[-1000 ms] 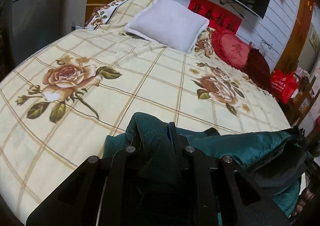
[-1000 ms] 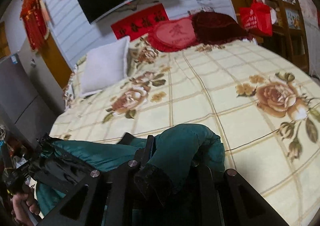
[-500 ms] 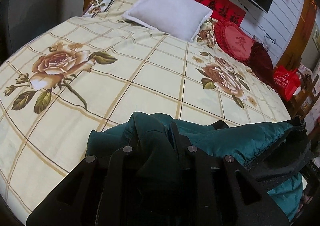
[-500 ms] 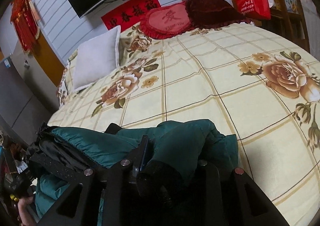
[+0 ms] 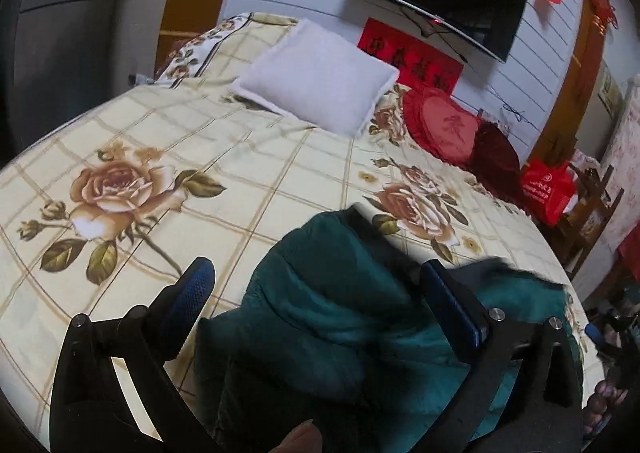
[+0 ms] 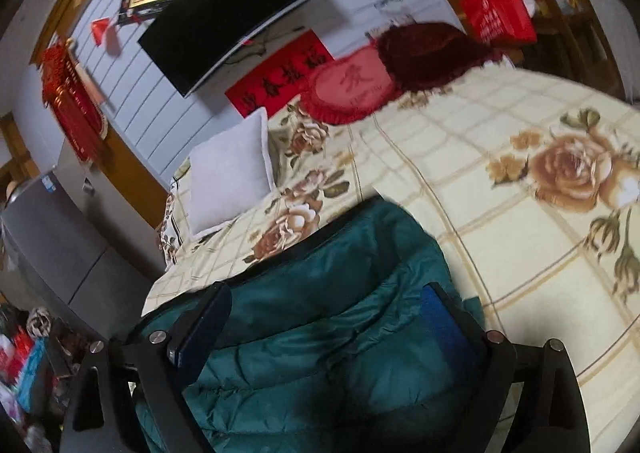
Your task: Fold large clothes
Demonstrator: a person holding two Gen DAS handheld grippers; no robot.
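Lying past the teal jacket (image 5: 340, 293), white pillow (image 5: 320, 89), red cushions (image 5: 448, 125)

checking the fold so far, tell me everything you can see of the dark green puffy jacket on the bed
The dark green quilted puffer jacket looks like shiny, padded synthetic fabric with stitched channels and a dark edge strip along its far side. It lies bunched and doubled over near the close edge of the cream rose-print bedspread, resting on it. The left gripper and right gripper have just been opening; their blue-padded jaws now stand wide with the jacket between them, not pinched.
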